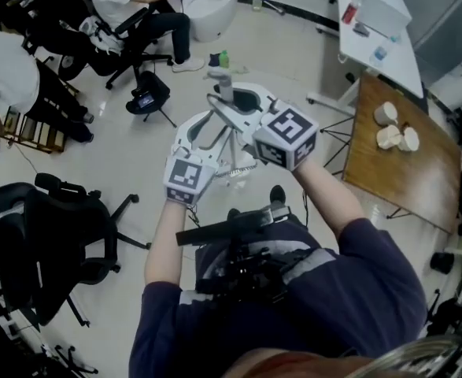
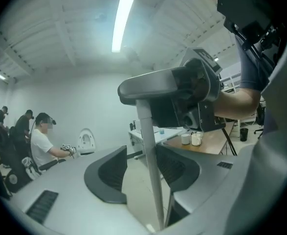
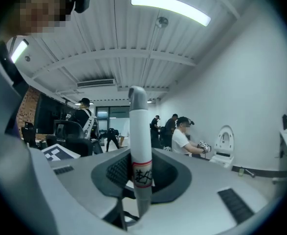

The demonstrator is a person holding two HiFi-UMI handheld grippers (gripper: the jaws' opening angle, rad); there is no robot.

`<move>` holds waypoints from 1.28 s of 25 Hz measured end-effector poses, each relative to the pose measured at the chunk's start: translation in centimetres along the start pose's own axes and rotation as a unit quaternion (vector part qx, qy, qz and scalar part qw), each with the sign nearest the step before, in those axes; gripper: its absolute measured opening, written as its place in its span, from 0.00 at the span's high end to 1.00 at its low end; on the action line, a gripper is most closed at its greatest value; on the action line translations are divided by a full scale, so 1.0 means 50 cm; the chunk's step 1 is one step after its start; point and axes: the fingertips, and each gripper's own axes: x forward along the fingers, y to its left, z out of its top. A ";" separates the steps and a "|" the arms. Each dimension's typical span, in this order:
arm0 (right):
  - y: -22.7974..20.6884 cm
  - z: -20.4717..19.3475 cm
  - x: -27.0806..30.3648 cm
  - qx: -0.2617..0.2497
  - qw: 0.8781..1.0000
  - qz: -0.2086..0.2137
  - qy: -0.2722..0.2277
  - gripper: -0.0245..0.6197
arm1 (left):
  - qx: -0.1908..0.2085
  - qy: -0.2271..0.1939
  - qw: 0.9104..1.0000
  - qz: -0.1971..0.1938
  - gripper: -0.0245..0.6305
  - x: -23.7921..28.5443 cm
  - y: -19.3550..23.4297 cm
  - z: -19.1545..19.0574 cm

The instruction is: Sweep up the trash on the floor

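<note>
Trash cannot be made out for certain anywhere on the floor; the only loose item in the head view is a small green thing at 12 o'clock beyond the grippers, and whether it is litter I cannot tell; no swept pile shows. Right gripper is clamped on a white pole with a red-edged label, probably the broom handle; its rounded top stands at 12 o'clock above the jaws. Left gripper has its jaws spread wide; a thin grey pole with a flat grip on top, likely the dustpan's, stands between the pads, close to the pad at 3 o'clock but not pressed by either. Both grippers sit close together in front of the person's chest, pointing roughly level, the tool ends below hidden. Judgement: no sweeping is in hand at this moment; one tool is held, the other is loose; nothing shows trash gathered, so whether the sweeping is finished or not yet begun stays unsettled.
</note>
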 end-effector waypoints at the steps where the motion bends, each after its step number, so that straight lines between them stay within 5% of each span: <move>1: -0.010 -0.001 -0.013 0.000 1.000 -0.016 0.000 0.81 | 0.004 0.000 1.000 -0.011 0.67 0.009 -0.008 0.001; 5: -0.053 -0.005 -0.072 0.015 0.997 -0.070 -0.002 0.82 | -0.012 -0.007 0.998 -0.067 0.69 0.050 -0.057 0.010; 14: -0.114 0.006 -0.242 0.057 0.987 -0.149 -0.028 0.82 | 0.043 -0.006 0.983 -0.179 0.69 0.142 -0.220 0.049; 19: -0.137 0.004 -0.330 0.061 0.982 -0.171 -0.045 0.81 | 0.065 -0.001 0.976 -0.209 0.71 0.188 -0.312 0.067; 22: -0.159 -0.007 -0.379 0.068 0.982 -0.170 -0.050 0.81 | 0.084 0.007 0.972 -0.221 0.81 0.218 -0.377 0.062; 32: -0.220 -0.061 -0.552 0.060 0.976 -0.202 -0.046 0.80 | 0.076 0.046 0.970 -0.226 0.82 0.315 -0.537 0.047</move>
